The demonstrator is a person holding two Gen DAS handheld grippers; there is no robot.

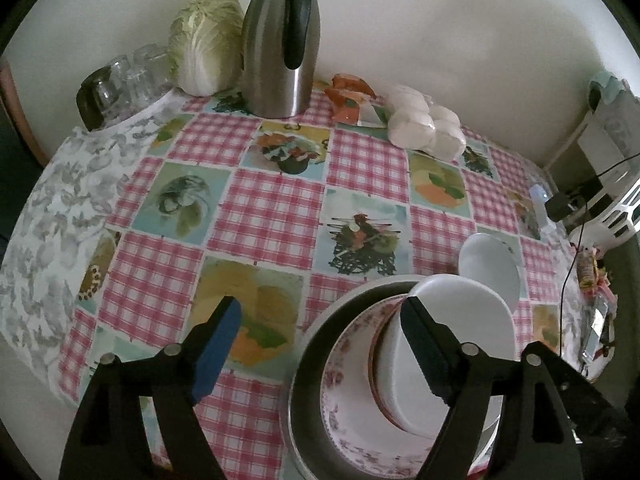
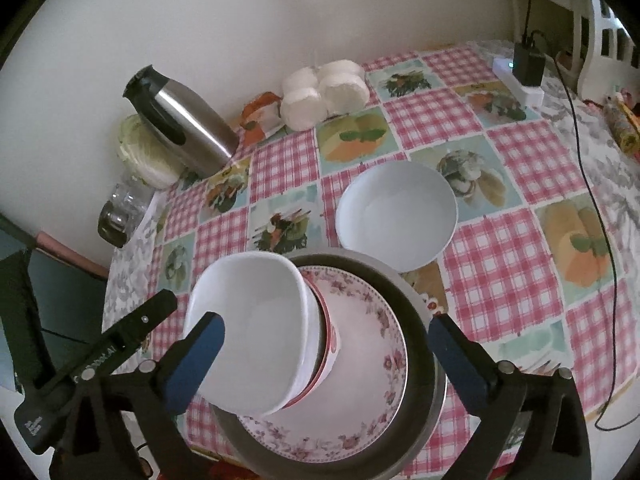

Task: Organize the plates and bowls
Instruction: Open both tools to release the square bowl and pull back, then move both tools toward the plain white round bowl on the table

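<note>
My left gripper (image 1: 320,340) has jaws wide apart, nothing between them; its right blue foam pad (image 1: 424,354) sits in front of the tilted white glossy bowl (image 1: 460,320), contact unclear. My right gripper (image 2: 326,354) also has jaws spread wide, straddling the stack, gripping nothing; its left finger overlaps that white bowl (image 2: 256,320).

Stack at near table edge: dark grey round metal pan (image 2: 420,320), inside it a shallow pink-floral ceramic plate (image 2: 372,344), on that a small red-rimmed bowl (image 2: 330,340), and the white bowl leaning tilted on top. In left wrist view the same pan (image 1: 316,340) and floral plate (image 1: 344,380) show, with the red rim only as a thin edge.

Second white round ceramic bowl (image 2: 396,212) sits upright on the cloth just beyond the pan; right view shows its full open inside, left view only its side (image 1: 490,264) behind the tilted bowl.

Right view shows my left gripper's black arm at lower left, plus a white power strip with a black adapter (image 2: 526,68) and a trailing black cable. Left view shows the white plastic basket (image 1: 616,216) at right.

Both views: pink gingham oilcloth with vegetable picture squares (image 1: 272,216), brushed steel thermos jug with black handle (image 1: 280,40), pale napa cabbage (image 1: 208,44), clear glass jars (image 1: 120,80), bagged white round buns (image 1: 424,124), orange packet (image 1: 352,96).
</note>
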